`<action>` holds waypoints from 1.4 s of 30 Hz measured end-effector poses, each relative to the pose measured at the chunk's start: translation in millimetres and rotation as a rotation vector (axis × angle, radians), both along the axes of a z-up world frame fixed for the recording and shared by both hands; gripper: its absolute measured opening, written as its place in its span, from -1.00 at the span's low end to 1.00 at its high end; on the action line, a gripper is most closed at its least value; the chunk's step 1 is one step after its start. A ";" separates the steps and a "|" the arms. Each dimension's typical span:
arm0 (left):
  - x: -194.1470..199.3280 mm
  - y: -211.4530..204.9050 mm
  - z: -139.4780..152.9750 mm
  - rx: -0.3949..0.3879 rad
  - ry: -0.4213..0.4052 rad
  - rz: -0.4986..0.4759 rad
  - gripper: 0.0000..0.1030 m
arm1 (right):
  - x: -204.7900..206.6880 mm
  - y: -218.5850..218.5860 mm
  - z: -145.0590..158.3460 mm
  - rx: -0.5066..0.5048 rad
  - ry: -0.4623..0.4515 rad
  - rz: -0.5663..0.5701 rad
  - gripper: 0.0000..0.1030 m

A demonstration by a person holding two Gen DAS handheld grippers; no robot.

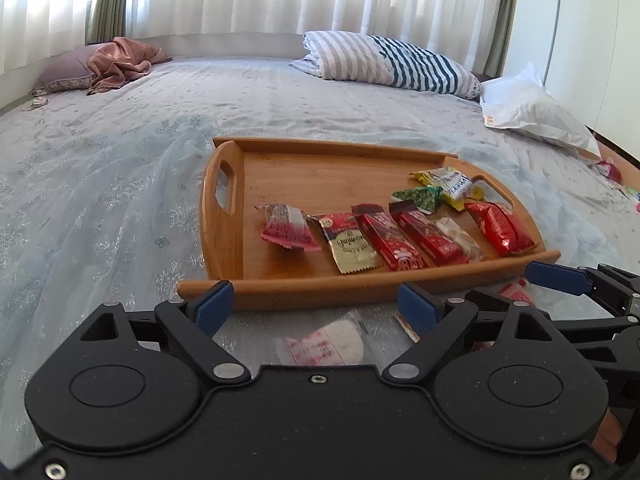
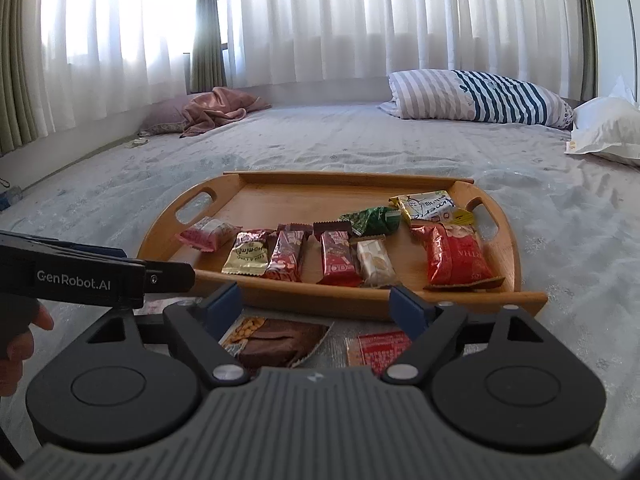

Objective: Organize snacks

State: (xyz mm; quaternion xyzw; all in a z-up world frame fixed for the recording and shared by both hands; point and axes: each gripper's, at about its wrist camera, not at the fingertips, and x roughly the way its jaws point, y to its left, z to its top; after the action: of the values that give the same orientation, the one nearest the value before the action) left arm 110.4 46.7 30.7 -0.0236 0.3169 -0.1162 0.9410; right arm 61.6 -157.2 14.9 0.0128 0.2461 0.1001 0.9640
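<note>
Both tongs agape, empty. Right gripper (image 2: 316,304): brown nut-bar packet (image 2: 276,342) below jaws, 6 o'clock, long axis crosswise. Left gripper (image 1: 316,306): clear-wrapped snack (image 1: 324,342) likewise. Tray (image 2: 360,300) at 12.

Bed (image 1: 280,96) with pale snowflake-print cover fills scene. Striped pillow (image 1: 392,60), grey-white and navy, far right. White pillow (image 1: 524,108) just right of it, at bed edge. Mauve pillow (image 1: 64,72) far left, pink crumpled cloth (image 1: 124,62) lying on it. Sheer white curtains (image 2: 360,20) along far wall, olive drapes (image 2: 206,28) between.
</note>
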 end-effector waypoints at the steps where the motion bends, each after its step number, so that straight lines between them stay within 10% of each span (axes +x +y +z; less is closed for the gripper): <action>1: -2.6 -0.2 -1.0 -0.004 0.002 -0.006 0.74 | -4.0 0.0 -1.9 0.001 0.002 0.000 0.78; 20: -10.2 -6.6 -20.8 0.004 0.033 -0.041 0.87 | -28.3 22.5 -35.5 -0.101 0.018 0.047 1.00; 26: -8.3 -8.0 -24.1 -0.008 0.053 -0.057 0.58 | -29.3 21.4 -37.9 -0.086 0.009 0.047 1.00; 42: -8.4 -11.9 -29.1 0.016 0.054 -0.064 0.55 | -27.7 24.2 -42.3 -0.092 0.011 0.056 1.00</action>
State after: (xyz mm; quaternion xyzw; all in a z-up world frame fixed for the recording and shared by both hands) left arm 102.0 34.8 1.6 -0.0091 0.3438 -0.1430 0.9281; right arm 33.8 -133.1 -27.5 -0.0379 0.2558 0.1156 0.9590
